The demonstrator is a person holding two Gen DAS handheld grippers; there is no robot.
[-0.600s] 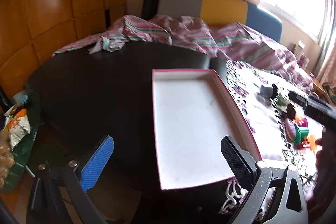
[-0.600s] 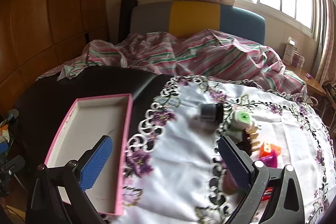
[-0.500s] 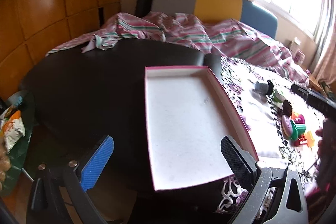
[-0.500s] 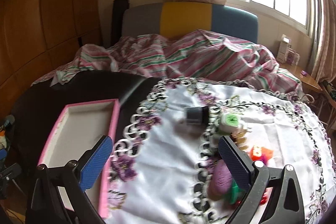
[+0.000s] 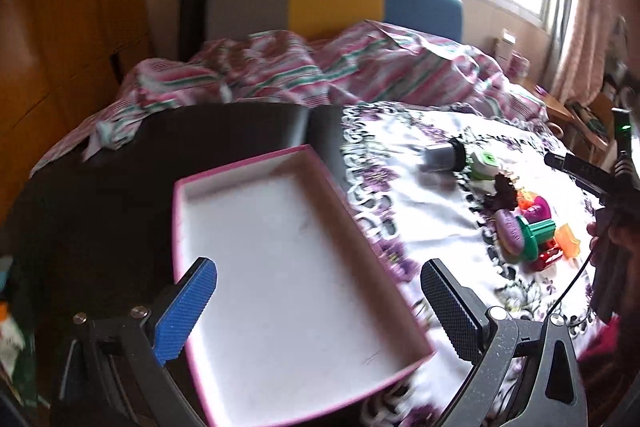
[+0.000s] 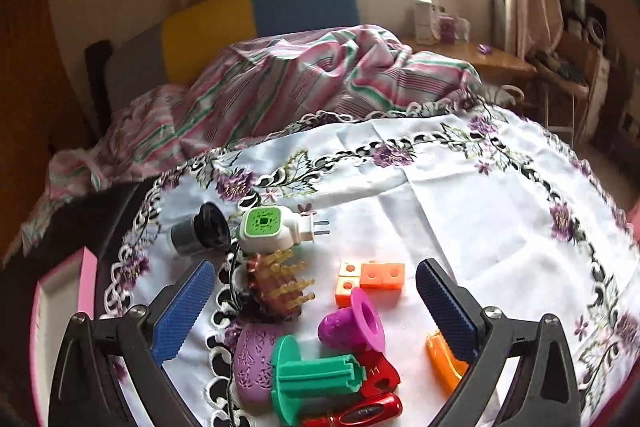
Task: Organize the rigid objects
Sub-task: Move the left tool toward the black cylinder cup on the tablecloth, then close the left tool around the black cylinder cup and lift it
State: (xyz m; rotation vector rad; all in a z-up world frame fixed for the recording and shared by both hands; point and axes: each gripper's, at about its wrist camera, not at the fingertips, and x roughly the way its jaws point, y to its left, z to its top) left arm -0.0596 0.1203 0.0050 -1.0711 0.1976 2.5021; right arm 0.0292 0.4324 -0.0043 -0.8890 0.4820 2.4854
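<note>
A pink-rimmed white box [image 5: 280, 267] lies empty on the dark table; its edge also shows at the left of the right wrist view [image 6: 60, 291]. My left gripper [image 5: 320, 311] is open and empty over the box. My right gripper [image 6: 312, 311] is open and empty above a cluster of small objects on the embroidered cloth: a brown hair claw [image 6: 276, 287], orange cubes [image 6: 368, 279], a magenta cup [image 6: 356, 323], a green spool [image 6: 312, 375], a purple oval piece [image 6: 256, 367], a red tube [image 6: 360, 415] and an orange curved piece [image 6: 444, 363].
A green-and-white plug-in device [image 6: 276, 227] and a grey-black cylinder [image 6: 200, 231] lie further back on the white floral cloth [image 6: 460, 227]. A bed with striped bedding [image 6: 300, 83] stands behind the table. The right gripper [image 5: 592, 175] shows at the left view's right edge.
My right gripper has swung right and come down over the cluster of small objects. My left gripper has turned right, so the box and the objects sit more in view.
</note>
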